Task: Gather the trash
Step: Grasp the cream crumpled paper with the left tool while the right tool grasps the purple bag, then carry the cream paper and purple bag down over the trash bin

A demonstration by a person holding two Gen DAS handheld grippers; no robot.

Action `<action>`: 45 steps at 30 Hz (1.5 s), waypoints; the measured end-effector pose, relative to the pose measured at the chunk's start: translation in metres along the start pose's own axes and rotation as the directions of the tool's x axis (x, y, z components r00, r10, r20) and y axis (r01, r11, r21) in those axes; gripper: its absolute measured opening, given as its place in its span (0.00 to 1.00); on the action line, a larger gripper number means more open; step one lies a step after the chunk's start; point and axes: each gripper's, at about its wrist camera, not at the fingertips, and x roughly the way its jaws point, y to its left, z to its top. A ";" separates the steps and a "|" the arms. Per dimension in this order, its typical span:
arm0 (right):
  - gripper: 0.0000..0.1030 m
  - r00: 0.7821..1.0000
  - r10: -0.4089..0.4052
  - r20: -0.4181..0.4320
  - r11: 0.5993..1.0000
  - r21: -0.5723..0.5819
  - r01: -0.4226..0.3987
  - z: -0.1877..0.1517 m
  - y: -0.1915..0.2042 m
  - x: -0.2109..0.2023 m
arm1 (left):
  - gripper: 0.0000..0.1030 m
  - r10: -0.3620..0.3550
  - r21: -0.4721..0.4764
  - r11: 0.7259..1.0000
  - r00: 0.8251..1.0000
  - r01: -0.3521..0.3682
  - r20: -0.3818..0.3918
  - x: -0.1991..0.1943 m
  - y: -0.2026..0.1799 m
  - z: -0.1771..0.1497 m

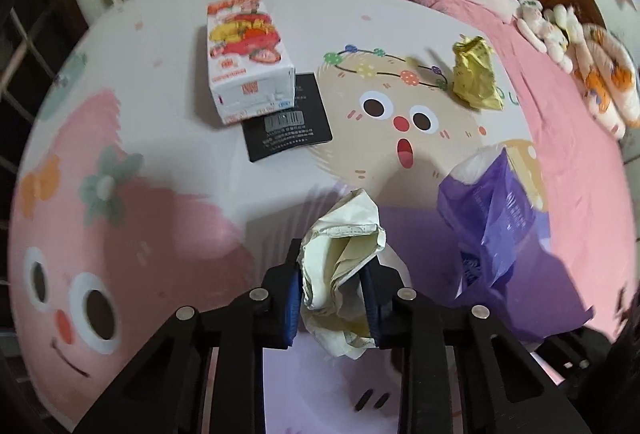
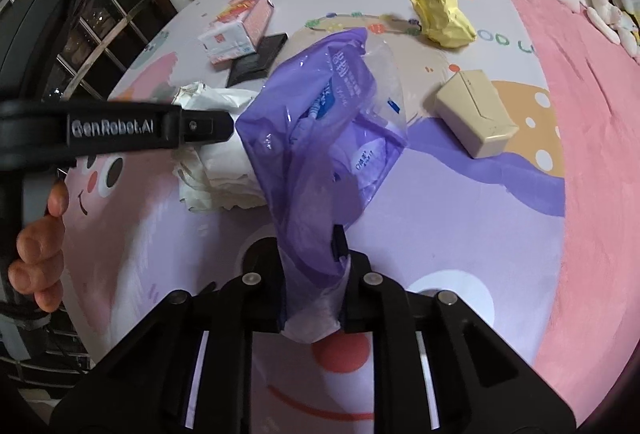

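On the cartoon bedsheet (image 1: pixel 160 121), left tongs (image 1: pixel 334 298) pinch crumpled paper (image 1: pixel 344 254) (right tongs (image 2: pixel 312 298) clamp the purple bag (image 2: pixel 320 137)).

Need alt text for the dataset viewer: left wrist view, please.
The left claw is shut on a crumpled white paper wad above a cartoon-print bedsheet. A purple plastic bag hangs at right; beyond lie a fruit-print carton overlapping a black card, and a crumpled yellow wrapper.
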 end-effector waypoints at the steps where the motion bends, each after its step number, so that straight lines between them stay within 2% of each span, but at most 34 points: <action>1: 0.14 1.000 -0.002 0.009 1.000 0.001 0.002 -0.001 0.003 -0.005 | 0.25 0.001 0.014 1.000 1.000 -0.002 0.014 -0.007 0.000 -0.004; 7: 0.13 0.997 -0.024 0.072 0.999 0.022 0.023 -0.016 0.034 -0.045 | 0.24 -0.001 0.079 0.997 0.997 -0.005 0.080 -0.061 0.013 -0.035; 12: 0.13 0.991 -0.056 0.122 0.998 0.046 0.051 -0.041 0.077 -0.084 | 0.24 -0.037 0.153 0.988 0.990 0.016 0.138 -0.121 0.033 -0.079; 18: 0.13 0.982 -0.065 0.176 0.994 0.099 0.048 -0.093 0.146 -0.127 | 0.24 -0.100 0.234 0.971 0.977 0.054 0.187 -0.192 0.072 -0.151; 24: 0.13 0.974 -0.084 0.212 0.991 0.118 0.060 -0.153 0.229 -0.154 | 0.24 -0.137 0.281 0.957 0.967 0.073 0.216 -0.238 0.115 -0.222; 31: 0.13 0.968 -0.101 0.231 0.989 0.130 0.073 -0.220 0.304 -0.173 | 0.24 -0.146 0.325 0.942 0.972 0.079 0.186 -0.258 0.164 -0.308; 36: 0.13 0.981 -0.103 0.166 0.987 0.138 0.080 -0.271 0.339 -0.173 | 0.24 -0.142 0.328 0.940 0.982 0.094 0.125 -0.256 0.188 -0.360; 41: 0.13 0.988 -0.105 0.117 0.986 0.142 0.088 -0.304 0.348 -0.170 | 0.24 -0.141 0.330 0.938 0.987 0.107 0.082 -0.250 0.198 -0.404; 45: 0.13 0.994 -0.089 0.063 0.984 0.162 0.078 -0.327 0.339 -0.154 | 0.24 -0.132 0.321 0.941 0.990 0.108 0.053 -0.237 0.194 -0.428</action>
